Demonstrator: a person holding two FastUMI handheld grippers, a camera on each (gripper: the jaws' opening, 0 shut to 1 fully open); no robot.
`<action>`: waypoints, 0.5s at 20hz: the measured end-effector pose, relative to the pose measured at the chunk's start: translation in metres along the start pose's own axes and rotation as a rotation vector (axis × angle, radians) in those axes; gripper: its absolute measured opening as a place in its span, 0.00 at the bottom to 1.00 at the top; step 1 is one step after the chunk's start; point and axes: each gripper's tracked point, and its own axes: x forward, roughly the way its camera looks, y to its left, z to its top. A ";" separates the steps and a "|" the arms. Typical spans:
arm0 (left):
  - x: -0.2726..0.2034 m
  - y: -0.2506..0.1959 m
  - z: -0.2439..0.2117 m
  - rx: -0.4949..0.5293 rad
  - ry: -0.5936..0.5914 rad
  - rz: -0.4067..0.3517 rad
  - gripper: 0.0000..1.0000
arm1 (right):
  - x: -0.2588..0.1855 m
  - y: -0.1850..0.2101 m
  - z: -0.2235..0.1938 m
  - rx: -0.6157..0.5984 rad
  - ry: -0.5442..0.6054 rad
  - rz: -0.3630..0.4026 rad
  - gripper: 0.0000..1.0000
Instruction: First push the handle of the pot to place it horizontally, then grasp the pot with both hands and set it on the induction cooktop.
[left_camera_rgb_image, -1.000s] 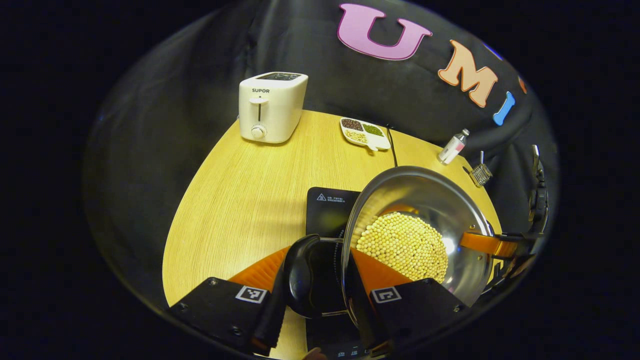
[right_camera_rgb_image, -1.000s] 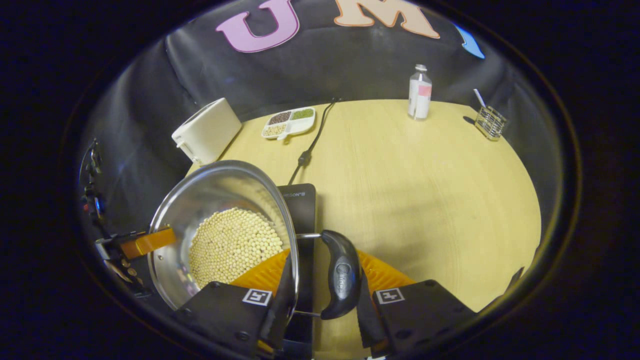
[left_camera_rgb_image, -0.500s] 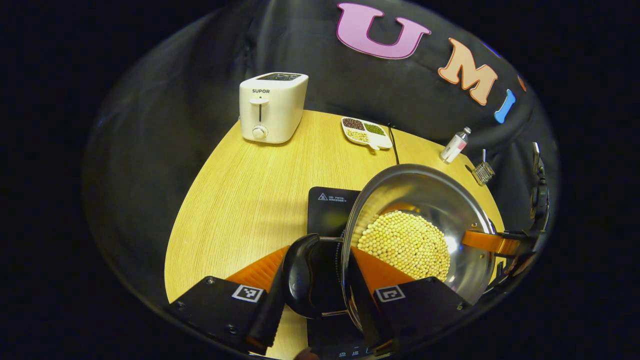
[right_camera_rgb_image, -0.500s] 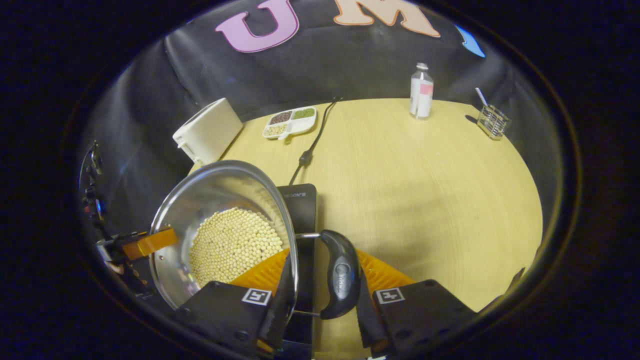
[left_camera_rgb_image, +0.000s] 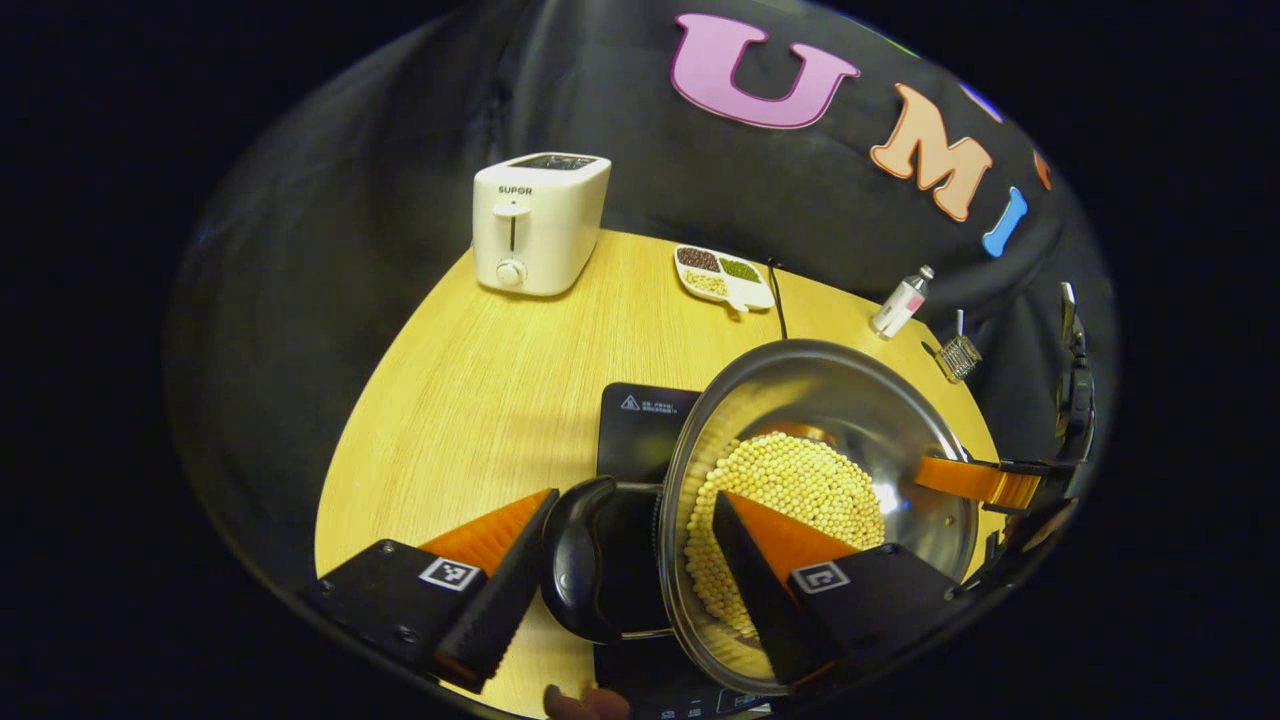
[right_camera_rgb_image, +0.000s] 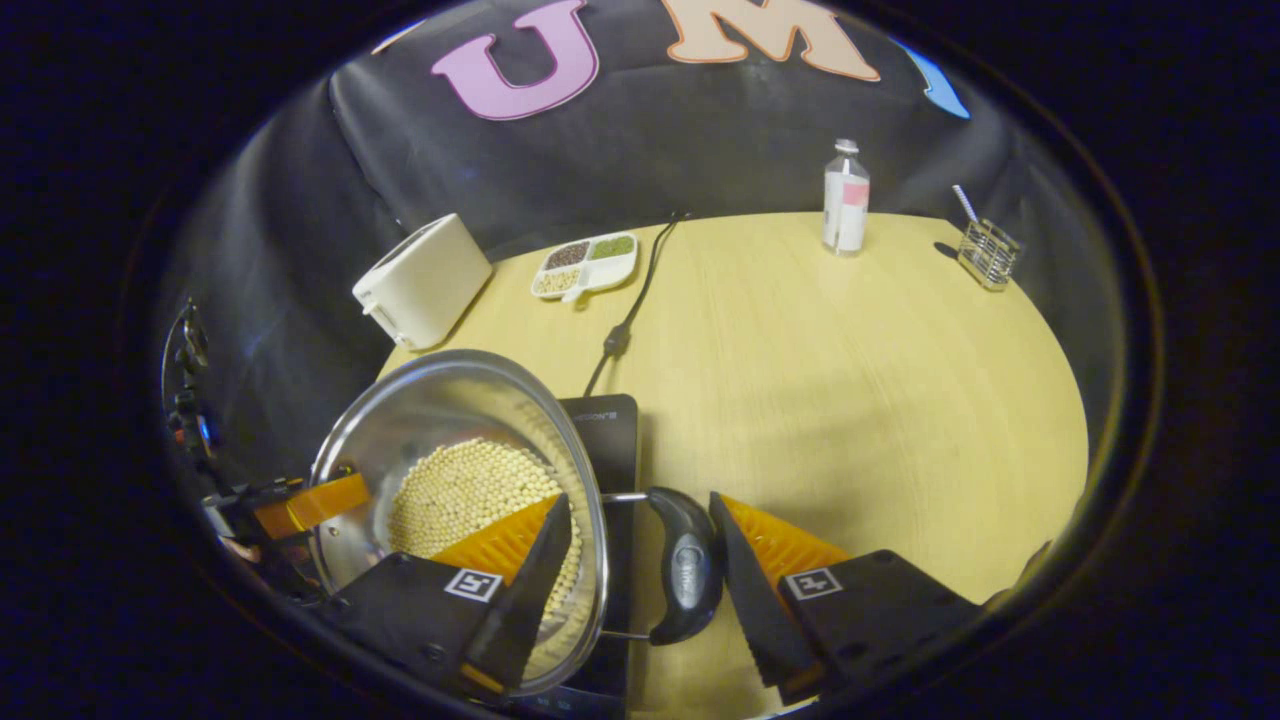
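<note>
Nearest you, your left gripper (left_camera_rgb_image: 610, 590) has its fingers spread apart, straddling the pot's rim and its black side handle (left_camera_rgb_image: 580, 570) without pressing on either. Your right gripper (right_camera_rgb_image: 640, 570) stands the same way around the other handle (right_camera_rgb_image: 685, 565), one finger inside the pot and one outside, with a gap on both sides. The pot (right_camera_rgb_image: 455, 480), with its layer of pale beans (right_camera_rgb_image: 465, 490), appears to rest on the black induction cooktop (right_camera_rgb_image: 610, 430), and both handles lie level. By the look of it, the pushing and the placing are done; what is left for you is to draw both grippers clear. Farther off on the wooden table (right_camera_rgb_image: 850, 350) stand a toaster (left_camera_rgb_image: 535, 222), a divided dish (left_camera_rgb_image: 722, 277) and a bottle (right_camera_rgb_image: 845, 197).
</note>
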 end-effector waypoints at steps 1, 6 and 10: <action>-0.001 0.003 0.007 0.026 -0.018 0.020 1.00 | -0.001 0.000 0.000 -0.006 -0.001 0.002 0.94; -0.004 0.009 0.015 0.076 -0.037 0.051 0.98 | -0.002 0.006 0.005 0.006 -0.021 0.024 0.99; -0.008 0.012 0.024 0.093 -0.080 0.072 0.98 | -0.010 0.007 0.023 0.015 -0.086 0.043 0.99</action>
